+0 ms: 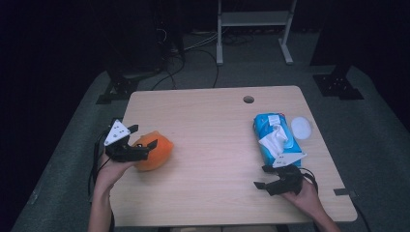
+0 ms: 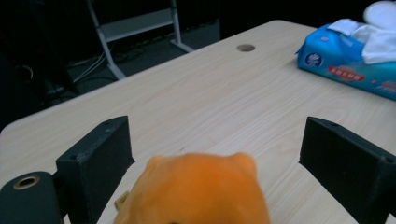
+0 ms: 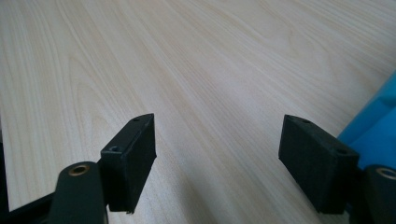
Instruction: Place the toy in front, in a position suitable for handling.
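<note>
Orange plush toy [image 1: 155, 151], soft and rounded, lying near the left edge of the pale wooden table [image 1: 212, 125] in the high view, with the left gripper [image 1: 143, 146] set around it, jaws spread wide on either side and apparently not yet pressing. Likely light and squashy, fuzzy enough not to slip, in no danger of breaking; best taken across the fat middle of the body, closing until the stuffing gives a little. Farther right, toward the right edge, a blue soft pack of wipes [image 1: 274, 137] with a white sheet pulled out of the top, a round white lid [image 1: 301, 127] just beside it, and the right gripper [image 1: 265, 177] hovering near the front right corner, close to the pack's near end, holding nothing.

From the left gripper view: same orange plush toy [image 2: 198, 191] bulging up between the two black jaws, blurred by closeness, uniformly orange with two small bumps at the far edge, gaps visible on both sides; blue pack [image 2: 348, 58] well beyond.

From the right gripper view: jaws wide apart over bare wood grain [image 3: 196, 74], a sliver of blue pack [image 3: 373, 126] just beside one jaw.
</note>
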The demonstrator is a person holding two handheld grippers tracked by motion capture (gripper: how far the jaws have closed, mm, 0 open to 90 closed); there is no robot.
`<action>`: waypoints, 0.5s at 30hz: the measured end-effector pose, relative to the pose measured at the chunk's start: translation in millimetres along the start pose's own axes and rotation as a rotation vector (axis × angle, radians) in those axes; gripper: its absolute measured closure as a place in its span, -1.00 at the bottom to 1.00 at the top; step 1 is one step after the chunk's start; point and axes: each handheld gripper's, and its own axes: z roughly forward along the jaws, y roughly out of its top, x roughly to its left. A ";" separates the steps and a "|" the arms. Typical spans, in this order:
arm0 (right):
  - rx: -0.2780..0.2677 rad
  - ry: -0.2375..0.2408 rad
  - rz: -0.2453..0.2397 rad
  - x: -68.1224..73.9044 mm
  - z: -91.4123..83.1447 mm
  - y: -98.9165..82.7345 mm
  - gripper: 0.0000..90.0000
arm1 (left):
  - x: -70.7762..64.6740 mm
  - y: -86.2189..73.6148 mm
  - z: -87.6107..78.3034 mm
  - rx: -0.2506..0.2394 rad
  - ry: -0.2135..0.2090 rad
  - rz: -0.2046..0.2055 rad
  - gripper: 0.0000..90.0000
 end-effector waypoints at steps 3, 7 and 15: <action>0.000 0.000 -0.001 0.4 0.1 0.1 -0.42 | 3.6 -5.7 2.4 0.013 0.016 -0.001 -0.81; 0.003 0.003 -0.001 0.1 0.5 -0.2 -0.42 | 12.1 -21.7 9.2 0.033 0.033 -0.024 -0.81; 0.009 0.007 -0.005 1.3 1.2 -0.4 -0.42 | 18.9 -37.1 15.8 0.062 0.016 -0.068 -0.81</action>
